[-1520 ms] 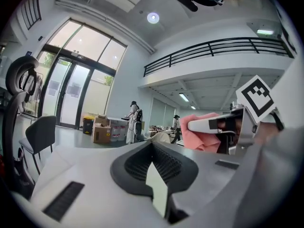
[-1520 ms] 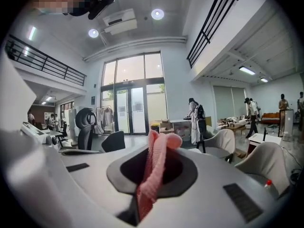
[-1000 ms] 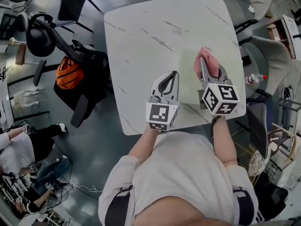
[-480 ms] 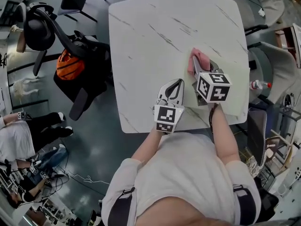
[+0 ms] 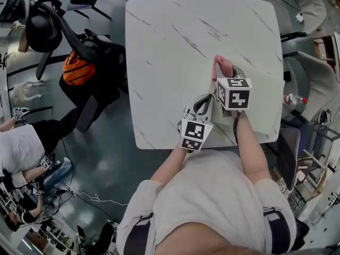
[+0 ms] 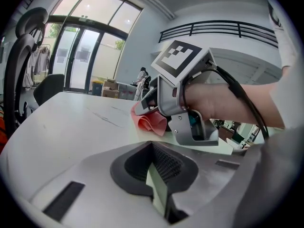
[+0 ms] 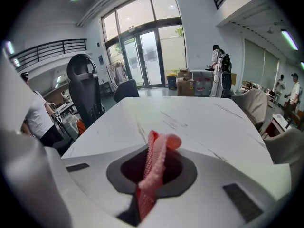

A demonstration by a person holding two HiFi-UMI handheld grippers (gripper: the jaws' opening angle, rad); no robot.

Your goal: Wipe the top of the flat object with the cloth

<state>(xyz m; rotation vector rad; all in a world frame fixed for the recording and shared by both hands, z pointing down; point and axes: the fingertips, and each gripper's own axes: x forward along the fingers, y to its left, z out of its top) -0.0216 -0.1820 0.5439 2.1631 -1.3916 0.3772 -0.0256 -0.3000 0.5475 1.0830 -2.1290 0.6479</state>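
A pale green flat sheet (image 5: 263, 97) lies on the right half of the white marble table (image 5: 164, 47). My right gripper (image 5: 227, 74) is shut on a pink cloth (image 5: 223, 66), which presses on the sheet's far left part. In the right gripper view the cloth (image 7: 154, 167) stands folded between the jaws of this gripper (image 7: 154, 151). My left gripper (image 5: 204, 102) sits just left of the right one, shut on the sheet's near edge (image 6: 159, 194). From the left gripper view, the cloth (image 6: 152, 122) shows under the right gripper (image 6: 145, 101).
A black office chair (image 5: 50, 31) and an orange bag (image 5: 78, 70) stand left of the table. Grey chairs (image 5: 313, 73) and a small bottle (image 5: 291, 97) are at the right. The table's near edge (image 5: 159, 146) is close to my body. People sit on the floor at the left (image 5: 21, 153).
The right gripper has slid the pink cloth a little to the left across the sheet. The left gripper has come closer to the right one.
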